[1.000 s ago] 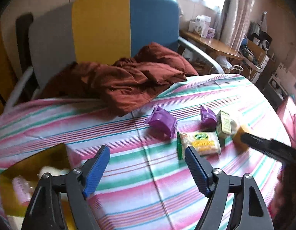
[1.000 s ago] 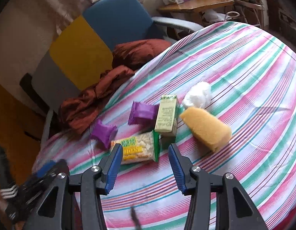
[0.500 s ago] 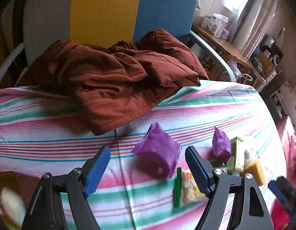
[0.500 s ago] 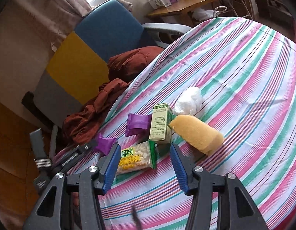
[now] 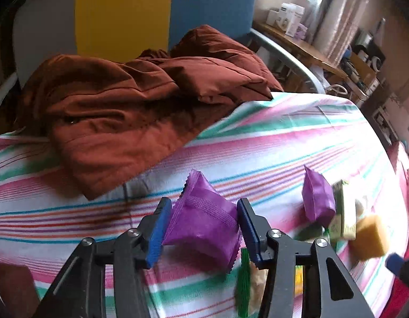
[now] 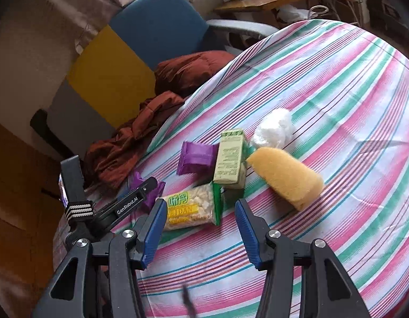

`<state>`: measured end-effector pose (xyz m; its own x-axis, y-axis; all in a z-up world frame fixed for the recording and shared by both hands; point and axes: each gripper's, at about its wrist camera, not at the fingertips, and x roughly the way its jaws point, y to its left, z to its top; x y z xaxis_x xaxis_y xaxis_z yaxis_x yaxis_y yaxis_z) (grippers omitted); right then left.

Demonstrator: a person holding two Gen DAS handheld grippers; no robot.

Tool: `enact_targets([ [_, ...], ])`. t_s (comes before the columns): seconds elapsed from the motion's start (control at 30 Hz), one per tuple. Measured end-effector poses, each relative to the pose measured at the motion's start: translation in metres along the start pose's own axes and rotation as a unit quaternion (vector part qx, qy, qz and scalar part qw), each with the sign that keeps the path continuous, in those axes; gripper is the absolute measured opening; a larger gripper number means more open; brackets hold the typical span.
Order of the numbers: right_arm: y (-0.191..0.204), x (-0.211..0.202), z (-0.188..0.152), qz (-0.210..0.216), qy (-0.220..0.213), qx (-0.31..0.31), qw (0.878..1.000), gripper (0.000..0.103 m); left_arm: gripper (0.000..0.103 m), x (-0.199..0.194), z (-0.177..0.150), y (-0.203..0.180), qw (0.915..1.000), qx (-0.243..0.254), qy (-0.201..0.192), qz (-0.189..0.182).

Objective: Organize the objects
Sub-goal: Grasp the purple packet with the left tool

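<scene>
Crinkly purple foil sachet [image 5: 204,225] now sits between left gripper [image 5: 201,228] pads, jaws narrowed from a second ago, apparently pinching it; right gripper [image 6: 199,228] open, empty, over the striped bedsheet [image 6: 336,84]. Pickup begun.

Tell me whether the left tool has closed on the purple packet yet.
Cannot tell for certain. The left tool brackets the purple packet, blue pads at both sides, but motion blur hides whether they actually press it.
</scene>
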<state>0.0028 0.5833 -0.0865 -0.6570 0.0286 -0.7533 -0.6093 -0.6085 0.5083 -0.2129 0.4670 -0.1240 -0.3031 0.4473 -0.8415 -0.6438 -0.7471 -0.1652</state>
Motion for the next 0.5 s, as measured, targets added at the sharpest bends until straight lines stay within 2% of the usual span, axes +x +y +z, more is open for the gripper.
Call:
enact_targets([
  [0.23, 0.005, 0.014, -0.004, -0.004, 0.028, -0.013, 1.0, 0.054, 0.048, -0.016, -0.025, 0.006, 0.9999, 0.0, 0.007, -0.008],
  [0.5, 0.007, 0.025, -0.006, -0.011, 0.046, -0.016, 0.999, 0.054, 0.048, -0.042, -0.064, -0.003, 0.9996, 0.011, 0.028, 0.002],
])
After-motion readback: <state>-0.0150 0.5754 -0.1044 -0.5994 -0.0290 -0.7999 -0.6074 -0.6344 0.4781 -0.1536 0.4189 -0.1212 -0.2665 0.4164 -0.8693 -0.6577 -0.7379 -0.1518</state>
